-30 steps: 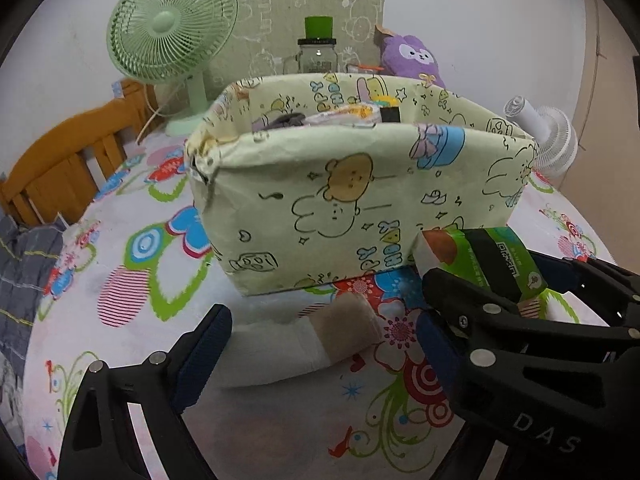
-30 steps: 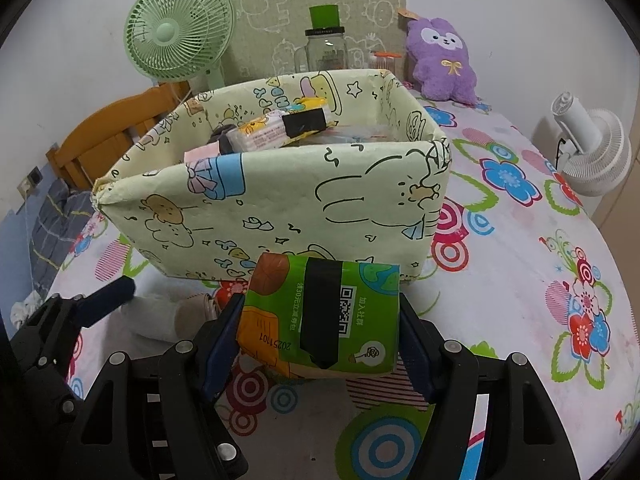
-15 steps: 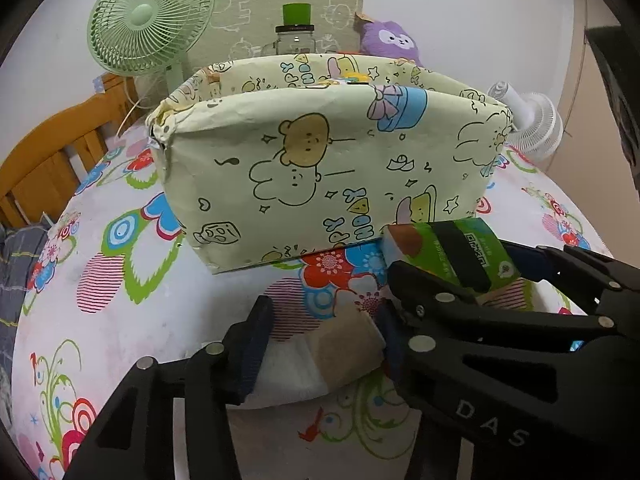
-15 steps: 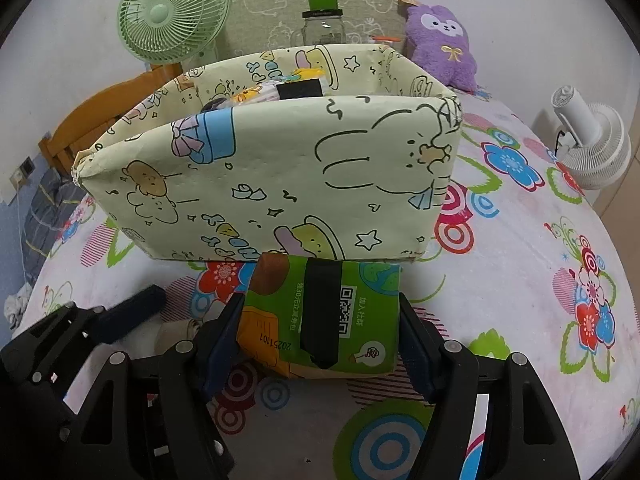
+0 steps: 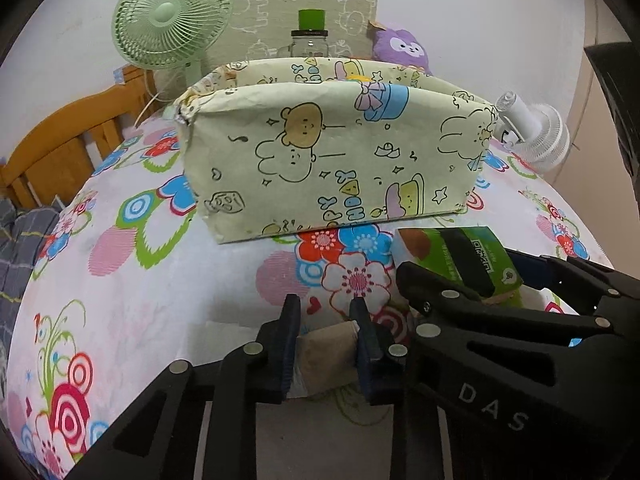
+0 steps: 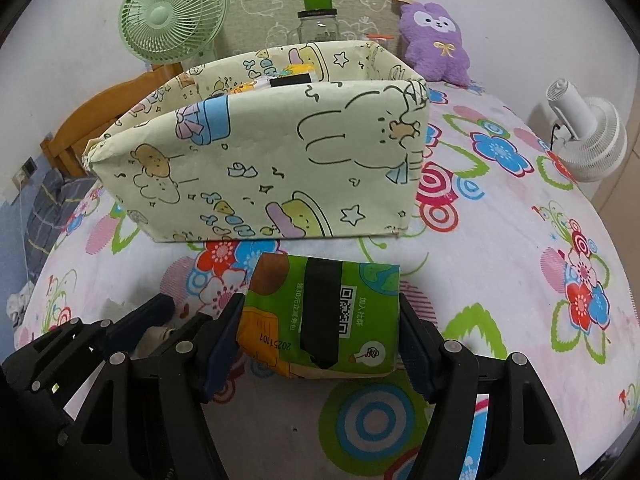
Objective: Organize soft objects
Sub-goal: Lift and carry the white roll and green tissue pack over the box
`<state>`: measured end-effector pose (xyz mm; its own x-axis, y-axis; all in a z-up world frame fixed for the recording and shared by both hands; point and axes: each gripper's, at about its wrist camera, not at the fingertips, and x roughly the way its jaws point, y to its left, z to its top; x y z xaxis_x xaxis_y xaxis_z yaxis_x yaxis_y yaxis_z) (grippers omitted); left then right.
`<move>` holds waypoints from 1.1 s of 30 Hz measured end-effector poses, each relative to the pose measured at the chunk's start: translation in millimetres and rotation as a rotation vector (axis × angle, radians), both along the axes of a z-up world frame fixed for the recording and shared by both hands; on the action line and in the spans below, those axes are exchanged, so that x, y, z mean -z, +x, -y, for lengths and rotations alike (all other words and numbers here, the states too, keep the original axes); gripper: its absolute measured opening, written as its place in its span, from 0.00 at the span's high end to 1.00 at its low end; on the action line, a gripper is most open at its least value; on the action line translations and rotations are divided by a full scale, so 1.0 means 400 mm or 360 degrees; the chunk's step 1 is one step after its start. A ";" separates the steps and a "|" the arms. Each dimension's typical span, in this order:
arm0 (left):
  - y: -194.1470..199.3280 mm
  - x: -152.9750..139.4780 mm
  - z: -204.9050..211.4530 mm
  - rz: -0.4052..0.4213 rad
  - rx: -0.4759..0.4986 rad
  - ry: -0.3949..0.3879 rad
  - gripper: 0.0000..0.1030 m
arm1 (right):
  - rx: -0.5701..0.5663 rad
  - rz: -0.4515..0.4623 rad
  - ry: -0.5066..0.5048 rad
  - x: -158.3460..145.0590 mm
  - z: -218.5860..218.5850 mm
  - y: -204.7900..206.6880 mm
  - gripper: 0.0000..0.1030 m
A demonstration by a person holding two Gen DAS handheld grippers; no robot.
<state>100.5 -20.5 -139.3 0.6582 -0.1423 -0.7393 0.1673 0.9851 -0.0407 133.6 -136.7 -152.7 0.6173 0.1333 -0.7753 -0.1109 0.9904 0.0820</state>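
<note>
Both grips made, nothing binned yet: left gripper (image 5: pixel 325 340) clamps a beige sock (image 5: pixel 326 354), right gripper (image 6: pixel 320 332) clamps a green tissue pack (image 6: pixel 320 312), near the fabric bin (image 6: pixel 280 168).

Creased matt fabric bin (image 6: pixel 280 168), glossy plastic tissue pack (image 6: pixel 324 316), wooden chair (image 5: pixel 60 144), fuzzy purple plush (image 6: pixel 436 44)

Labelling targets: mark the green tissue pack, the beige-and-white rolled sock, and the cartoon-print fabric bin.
green tissue pack (image 6: pixel 320 312), right wrist view, middle of its top face.
beige-and-white rolled sock (image 5: pixel 326 354), left wrist view, beige part between the fingers.
cartoon-print fabric bin (image 5: pixel 332 160), left wrist view, front wall.
</note>
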 end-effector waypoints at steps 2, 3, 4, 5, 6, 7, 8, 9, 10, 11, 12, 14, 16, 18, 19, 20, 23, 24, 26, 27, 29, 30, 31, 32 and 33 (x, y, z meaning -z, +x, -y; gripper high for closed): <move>-0.007 0.001 0.005 0.0004 -0.0005 0.0015 0.78 | -0.0002 -0.0001 0.0003 -0.001 0.004 -0.013 0.29; -0.010 0.000 0.007 0.0002 -0.0009 0.0021 0.78 | -0.0002 -0.0002 0.0004 -0.001 0.005 -0.016 0.29; -0.010 0.000 0.009 -0.0001 -0.0010 0.0021 0.78 | -0.0001 0.0000 0.0004 -0.002 0.007 -0.021 0.29; -0.012 -0.001 0.010 -0.0006 -0.0017 0.0015 0.78 | -0.0001 0.0003 0.0005 -0.004 0.009 -0.026 0.29; -0.012 -0.001 0.011 -0.0009 -0.0021 0.0012 0.78 | -0.0002 0.0005 0.0006 -0.005 0.008 -0.029 0.29; -0.014 -0.002 0.011 -0.0012 -0.0027 0.0008 0.79 | -0.0003 0.0007 0.0006 -0.007 0.009 -0.033 0.29; -0.017 -0.004 0.012 -0.0014 -0.0036 0.0005 0.79 | -0.0002 0.0012 0.0005 -0.011 0.010 -0.035 0.29; -0.021 -0.007 0.012 -0.0014 -0.0040 -0.0002 0.79 | -0.0003 0.0020 0.0004 -0.015 0.011 -0.041 0.29; -0.026 -0.010 0.014 -0.0012 -0.0040 -0.0010 0.79 | -0.0004 0.0024 0.0003 -0.017 0.010 -0.043 0.29; -0.030 -0.014 0.016 -0.0005 -0.0043 -0.0013 0.79 | -0.0006 0.0033 0.0002 -0.021 0.011 -0.047 0.29; -0.034 -0.020 0.019 0.0005 -0.0045 -0.0014 0.79 | -0.0007 0.0039 0.0001 -0.025 0.009 -0.049 0.29; -0.037 -0.032 0.023 0.0019 -0.0052 -0.0019 0.79 | -0.0005 0.0057 0.0008 -0.034 0.013 -0.056 0.29; -0.041 -0.041 0.025 0.0030 -0.0055 -0.0026 0.79 | -0.0003 0.0073 0.0012 -0.045 0.016 -0.061 0.29; -0.044 -0.053 0.029 0.0047 -0.0059 -0.0031 0.79 | -0.0006 0.0095 0.0007 -0.058 0.019 -0.066 0.29; -0.046 -0.058 0.031 0.0054 -0.0061 -0.0033 0.79 | -0.0011 0.0110 0.0006 -0.067 0.020 -0.070 0.29; -0.046 -0.064 0.034 0.0060 -0.0063 -0.0034 0.79 | -0.0014 0.0121 0.0005 -0.073 0.021 -0.073 0.29; -0.050 -0.084 0.045 0.0085 -0.0065 -0.0035 0.79 | -0.0022 0.0158 0.0005 -0.096 0.025 -0.082 0.29; -0.050 -0.090 0.048 0.0089 -0.0064 -0.0036 0.79 | -0.0024 0.0172 0.0002 -0.104 0.027 -0.086 0.29; -0.052 -0.104 0.056 0.0104 -0.0056 -0.0031 0.79 | -0.0028 0.0193 -0.0004 -0.118 0.031 -0.090 0.29; -0.053 -0.109 0.058 0.0109 -0.0055 -0.0029 0.79 | -0.0031 0.0202 -0.0005 -0.126 0.033 -0.091 0.29; -0.055 -0.124 0.063 0.0123 -0.0049 -0.0030 0.79 | -0.0038 0.0219 0.0001 -0.138 0.037 -0.092 0.29; -0.055 -0.134 0.065 0.0126 -0.0045 -0.0040 0.79 | -0.0040 0.0233 0.0003 -0.146 0.040 -0.093 0.29; -0.055 -0.140 0.067 0.0132 -0.0043 -0.0041 0.79 | -0.0042 0.0250 0.0007 -0.156 0.043 -0.095 0.29; -0.056 -0.147 0.068 0.0144 -0.0046 -0.0036 0.79 | -0.0046 0.0259 0.0011 -0.163 0.045 -0.096 0.29; -0.058 -0.156 0.071 0.0158 -0.0046 -0.0029 0.79 | -0.0051 0.0275 0.0013 -0.173 0.047 -0.097 0.29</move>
